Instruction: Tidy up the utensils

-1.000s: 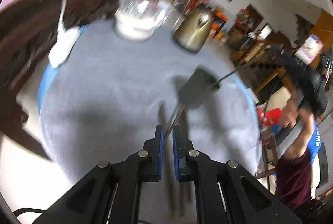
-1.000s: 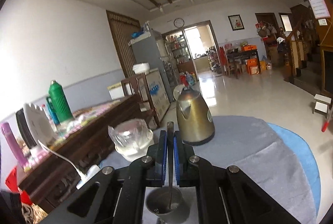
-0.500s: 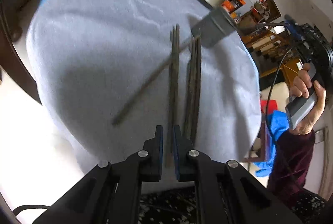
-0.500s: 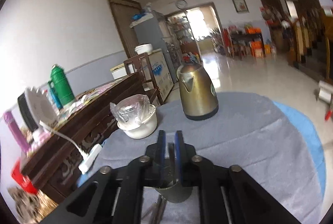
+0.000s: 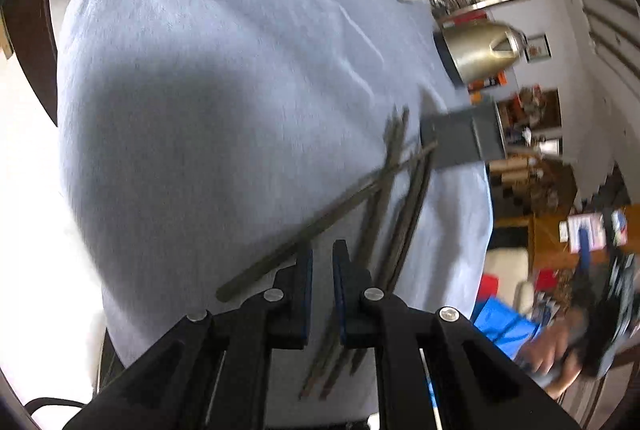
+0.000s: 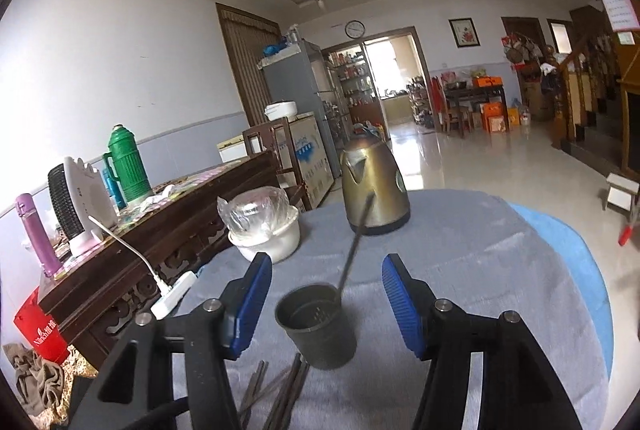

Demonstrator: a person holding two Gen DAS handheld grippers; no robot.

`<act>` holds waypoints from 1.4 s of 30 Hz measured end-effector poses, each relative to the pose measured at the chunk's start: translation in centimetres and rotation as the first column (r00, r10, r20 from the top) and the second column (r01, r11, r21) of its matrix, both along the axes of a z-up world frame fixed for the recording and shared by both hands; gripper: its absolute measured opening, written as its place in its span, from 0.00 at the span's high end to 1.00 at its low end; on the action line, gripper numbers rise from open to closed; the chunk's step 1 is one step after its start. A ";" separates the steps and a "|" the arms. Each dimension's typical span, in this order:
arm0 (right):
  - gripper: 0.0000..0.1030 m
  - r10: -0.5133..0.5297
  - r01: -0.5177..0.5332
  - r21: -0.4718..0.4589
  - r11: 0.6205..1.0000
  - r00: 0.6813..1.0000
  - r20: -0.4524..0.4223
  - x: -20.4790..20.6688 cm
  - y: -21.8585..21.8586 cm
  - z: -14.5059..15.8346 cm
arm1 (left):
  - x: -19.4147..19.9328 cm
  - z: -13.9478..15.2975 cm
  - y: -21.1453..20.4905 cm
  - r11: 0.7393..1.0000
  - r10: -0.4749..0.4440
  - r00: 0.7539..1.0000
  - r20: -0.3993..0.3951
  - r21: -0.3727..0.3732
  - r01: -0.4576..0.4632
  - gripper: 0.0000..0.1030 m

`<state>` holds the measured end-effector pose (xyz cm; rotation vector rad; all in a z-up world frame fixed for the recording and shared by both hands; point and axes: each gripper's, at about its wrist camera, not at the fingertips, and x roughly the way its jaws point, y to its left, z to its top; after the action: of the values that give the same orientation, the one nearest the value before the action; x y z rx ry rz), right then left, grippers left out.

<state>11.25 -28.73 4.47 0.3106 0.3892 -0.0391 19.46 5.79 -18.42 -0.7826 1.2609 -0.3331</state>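
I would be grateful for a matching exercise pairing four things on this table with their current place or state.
Things:
1. kettle
2. utensil cup
3. white bowl
4. loose chopsticks

Places or states:
A. covered with clear plastic
B. lying flat on the grey cloth
C. upright, holding one thin utensil
D. gold-coloured, behind the cup

Pairs: 1-D, 2-C, 3-A, 4-B

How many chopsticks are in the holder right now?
1: a chopstick leaning on the holder rim, top toward the kettle. Loose chopsticks lie on the cloth beside it.
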 end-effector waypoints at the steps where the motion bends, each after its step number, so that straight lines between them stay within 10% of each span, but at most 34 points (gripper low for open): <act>1: 0.40 -0.003 0.003 0.000 1.000 1.000 -0.005 -0.2 -0.2 -0.3 | 0.6 0.0 0.4 1.000 0.030 1.000 -0.006 -0.002 -0.030 0.92; 10: 0.40 -0.016 0.017 0.017 1.000 0.999 -0.051 -1.7 -1.8 -2.5 | 1.4 2.2 1.7 0.993 0.114 0.991 0.069 0.033 -0.117 0.85; 21: 0.40 -0.036 0.045 0.068 0.997 0.991 -0.127 -2.8 -3.3 -5.4 | 0.9 2.9 0.0 0.965 -0.076 0.994 0.072 0.257 0.055 0.85; 33: 0.40 -0.026 0.038 0.075 0.996 0.989 -0.148 -2.8 -2.6 -5.8 | 0.9 1.2 -1.2 0.933 -0.177 0.983 0.044 0.326 0.153 0.87; 39: 0.40 -0.018 0.030 0.079 0.996 0.989 -0.150 -2.9 -2.4 -5.8 | 3.9 2.1 3.6 0.896 -0.018 0.995 0.096 0.444 -0.026 0.87; 42: 0.40 -0.010 0.024 0.085 0.996 0.987 -0.157 -2.8 -2.2 -6.1 | 3.8 2.8 5.4 0.930 0.060 0.992 0.108 0.355 -0.095 0.87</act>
<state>8.43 -30.96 -1.62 0.3983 0.5456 -0.0634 23.22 11.16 -15.59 -0.4936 1.1540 -0.0678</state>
